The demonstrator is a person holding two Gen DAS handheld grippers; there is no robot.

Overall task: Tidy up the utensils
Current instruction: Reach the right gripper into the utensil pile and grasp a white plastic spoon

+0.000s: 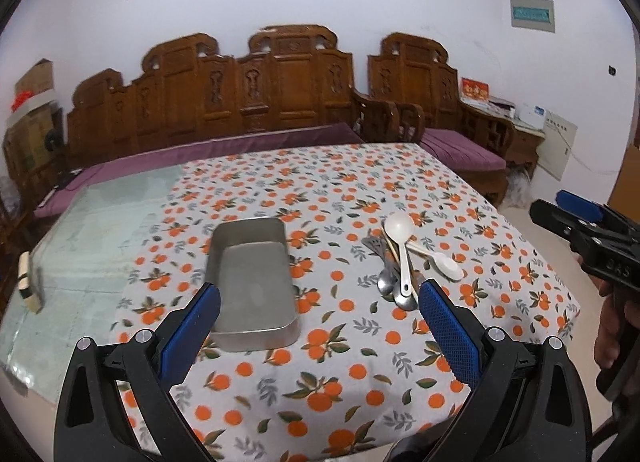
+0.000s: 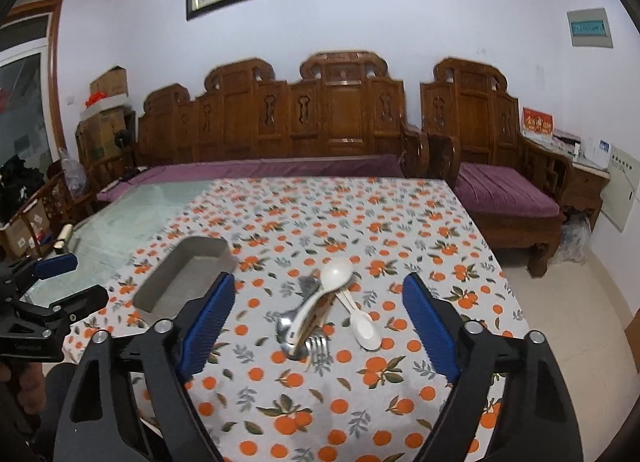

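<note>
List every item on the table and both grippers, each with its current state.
Metal tray: empty, flat on the tablecloth.
Utensil pile: heaped, unsorted, outside the tray.
Upper white spoon: lying across the pile.
Fork: tines toward camera.
Left gripper: open, empty.
Right gripper: open, empty.

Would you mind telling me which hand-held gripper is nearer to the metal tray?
Left. The left hand-held gripper hovers open at the metal tray's near end, one finger overlapping its rim. The right hand-held gripper is aimed at the utensil pile, beside the tray.
</note>
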